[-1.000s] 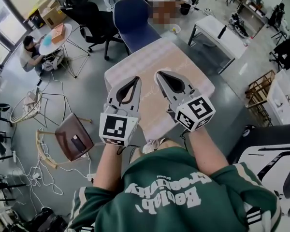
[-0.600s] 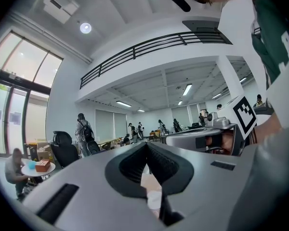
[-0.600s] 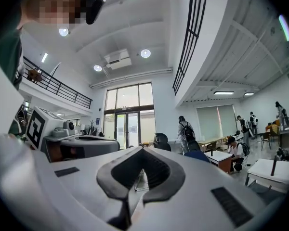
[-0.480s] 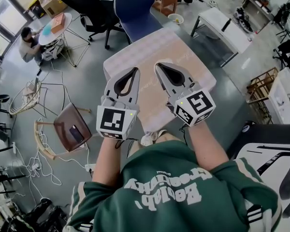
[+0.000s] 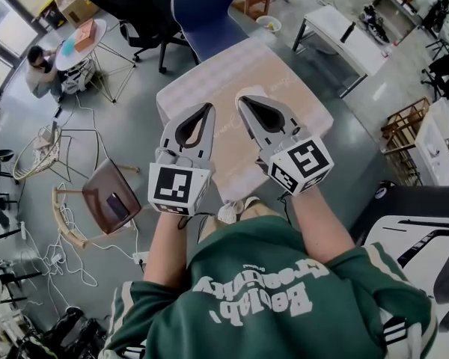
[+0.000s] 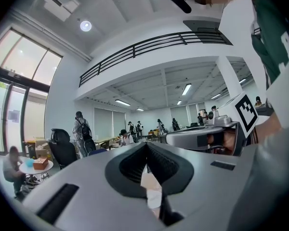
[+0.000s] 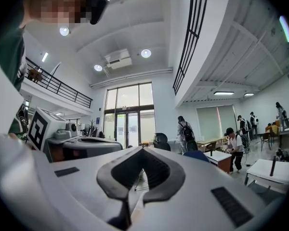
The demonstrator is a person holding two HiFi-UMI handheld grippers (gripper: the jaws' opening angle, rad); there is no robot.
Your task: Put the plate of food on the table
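Head view: left gripper (image 5: pixel 208 109) and right gripper (image 5: pixel 242 100) held side by side, near each other but apart, above the near half of a pale square table (image 5: pixel 277 69), both pointing away from the body. Jaws of each shut tip to tip, with nothing caught between (only a hollow loop behind the tips). Past the far edge of this table, a blue chair (image 5: pixel 206 10); on the floor to the left, a brown chair (image 5: pixel 101 193) and loose white cables (image 5: pixel 67 264); further left, a seated person (image 5: pixel 36 69) at a small round table (image 5: pixel 78 40). Lower in the picture, a green sweatshirt (image 5: pixel 269 275) with pale lettering. Left gripper view: jaws closed, tips touching, holding nothing; through the loop, a strip of the pale table top. Just to the right, the right gripper with its marker cube. Far behind, a black office chair (image 6: pixel 62 146) and several standing people. Right gripper view: jaws pressed together here too, empty. To the left, the left gripper. Behind, tall glass doors (image 7: pixel 127 124) and a person with a backpack (image 7: pixel 185 131).
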